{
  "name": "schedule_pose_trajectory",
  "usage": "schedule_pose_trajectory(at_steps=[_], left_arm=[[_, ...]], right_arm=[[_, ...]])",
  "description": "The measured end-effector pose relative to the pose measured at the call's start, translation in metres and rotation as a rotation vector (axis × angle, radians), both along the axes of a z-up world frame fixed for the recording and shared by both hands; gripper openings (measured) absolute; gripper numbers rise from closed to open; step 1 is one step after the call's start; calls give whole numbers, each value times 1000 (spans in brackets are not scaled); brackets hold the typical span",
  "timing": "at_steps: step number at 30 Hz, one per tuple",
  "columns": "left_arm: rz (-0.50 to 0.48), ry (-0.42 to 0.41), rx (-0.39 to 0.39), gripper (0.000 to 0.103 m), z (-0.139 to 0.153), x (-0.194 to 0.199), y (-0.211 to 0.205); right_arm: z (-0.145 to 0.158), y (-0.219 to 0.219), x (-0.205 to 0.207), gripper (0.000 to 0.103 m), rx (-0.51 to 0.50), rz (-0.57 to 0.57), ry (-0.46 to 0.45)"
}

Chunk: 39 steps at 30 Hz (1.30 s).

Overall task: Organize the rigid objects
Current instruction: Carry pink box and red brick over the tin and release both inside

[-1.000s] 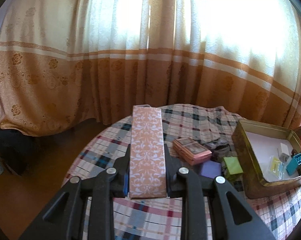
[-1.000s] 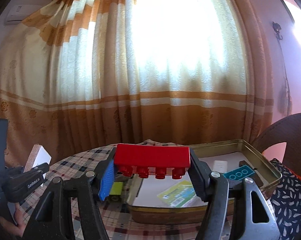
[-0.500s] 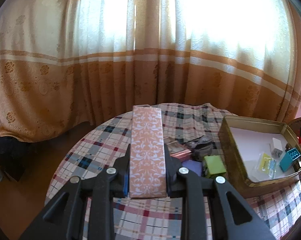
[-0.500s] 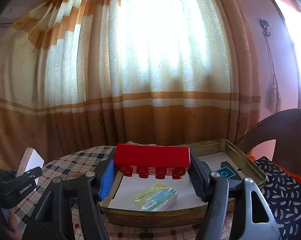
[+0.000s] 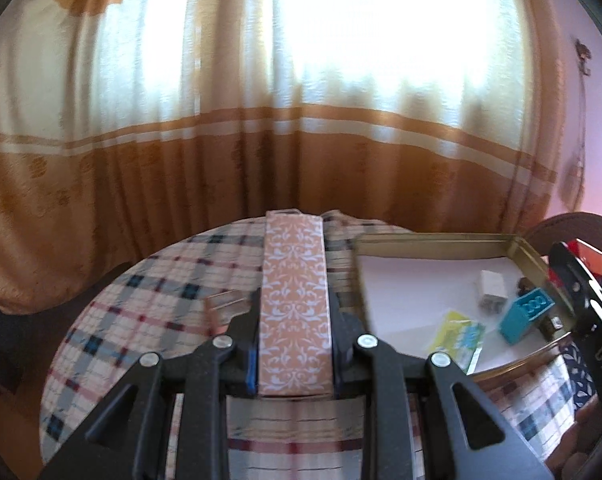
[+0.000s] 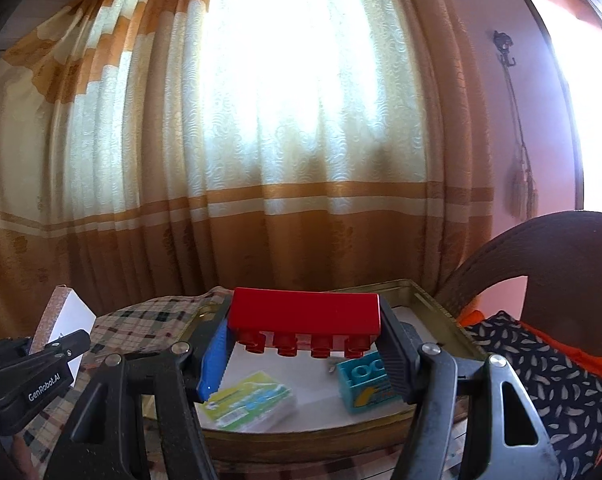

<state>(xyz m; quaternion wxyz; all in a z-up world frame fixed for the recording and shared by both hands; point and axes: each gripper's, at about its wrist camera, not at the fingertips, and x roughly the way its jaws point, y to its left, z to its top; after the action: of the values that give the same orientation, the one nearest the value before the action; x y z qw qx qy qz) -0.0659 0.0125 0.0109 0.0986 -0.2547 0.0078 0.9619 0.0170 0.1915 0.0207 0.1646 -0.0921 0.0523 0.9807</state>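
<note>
Pink cards (image 5: 226, 307) behind left fingers (image 5: 248, 332)

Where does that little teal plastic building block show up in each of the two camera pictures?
Left wrist view: the teal plastic building block lies at the right, inside the gold metal tin, near its right wall.
Right wrist view: the same block sits low, right of centre, partly hidden behind the right finger of the tongs.
Shared landmark: the yellow-green flat packet on the tin's white floor, to the block's left in both views.

Curtain (image 5: 261, 140), checked tablecloth (image 5: 149, 300), wicker chair (image 6: 561, 264).
</note>
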Motion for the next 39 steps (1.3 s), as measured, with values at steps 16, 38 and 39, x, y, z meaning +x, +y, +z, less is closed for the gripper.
schedule_pose_trajectory(at_steps=[16,38,39], left_arm=[[-153,-11,-11,25,23,-31,89],[-80,-319,-114,25,-29,-105,134],[-78,-326,-112,25,-29,-105,134]], right_arm=[[29,53,-39,67,5,-48,-66],[-14,94,-160,67,-340,87,-503],[-16,95,-162,68,-353,93,-511]])
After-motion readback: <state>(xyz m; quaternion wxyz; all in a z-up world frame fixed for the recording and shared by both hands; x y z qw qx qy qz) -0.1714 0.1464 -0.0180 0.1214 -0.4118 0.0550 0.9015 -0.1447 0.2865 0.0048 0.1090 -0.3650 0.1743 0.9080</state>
